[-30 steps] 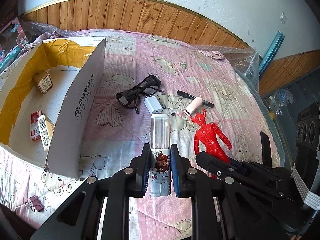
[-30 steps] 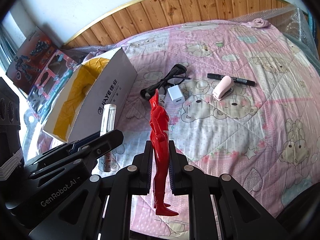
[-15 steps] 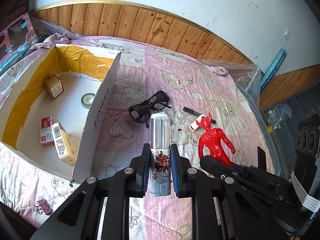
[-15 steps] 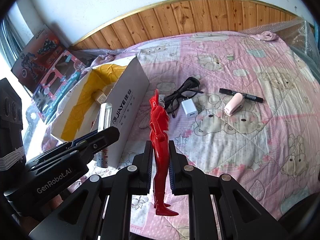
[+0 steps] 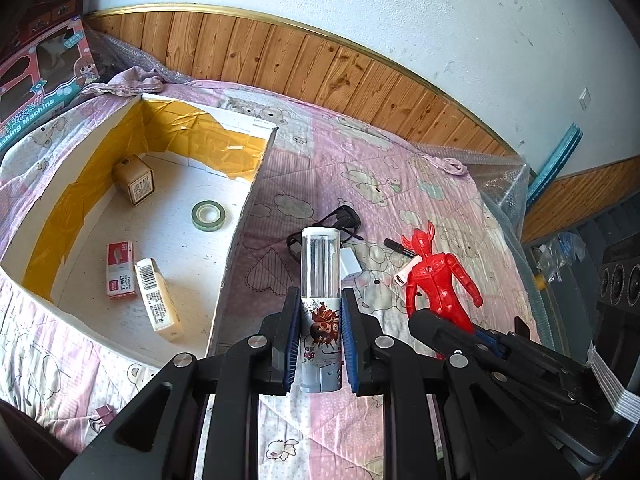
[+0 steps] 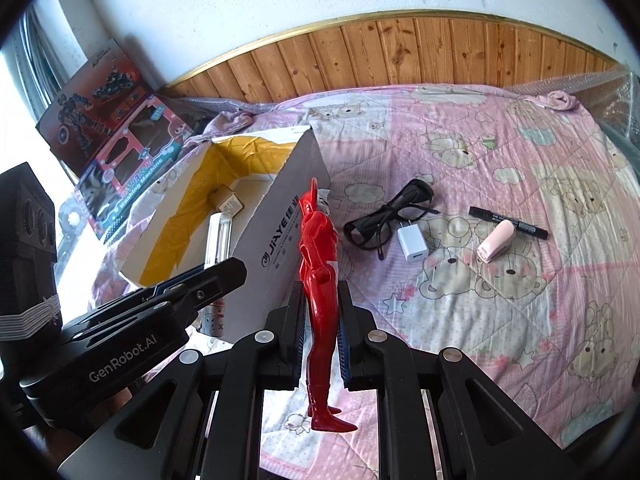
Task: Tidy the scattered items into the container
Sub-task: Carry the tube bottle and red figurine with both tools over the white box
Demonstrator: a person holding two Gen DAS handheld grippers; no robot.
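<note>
While both hands carry a load above a bed, the left gripper [image 5: 320,334] is clamped on a clear-topped tube with a printed label [image 5: 321,280], held upright between its blue-padded fingers, just right of the box's near wall. The right gripper [image 6: 320,334] is closed around the legs of a red horned toy figure [image 6: 318,264], which stands upright with its feet hanging below the fingers and its head level with the box's right wall.

The container is an open white cardboard box [image 5: 240,216] with yellow tape lining its inner walls; it sits on the left part of the bed. Inside lie a small brown carton [image 5: 134,180] near the back, a roll of clear tape [image 5: 208,216] in the middle, and, at the front, a red staple box [image 5: 120,270] touching a long cream box with a barcode [image 5: 158,300].

Still loose on the bedspread, right of the box, are black glasses [image 6: 386,216], a white charger plug [image 6: 412,244] just beside them, a pink stapler [image 6: 496,246] and a black marker [image 6: 508,222] touching it.

The bed wears a pink quilt with cartoon bears [image 6: 520,320]. Behind it run wood panelling [image 6: 400,52] and a white wall. Toy boxes [image 6: 116,148] lean against the wall at the left.
</note>
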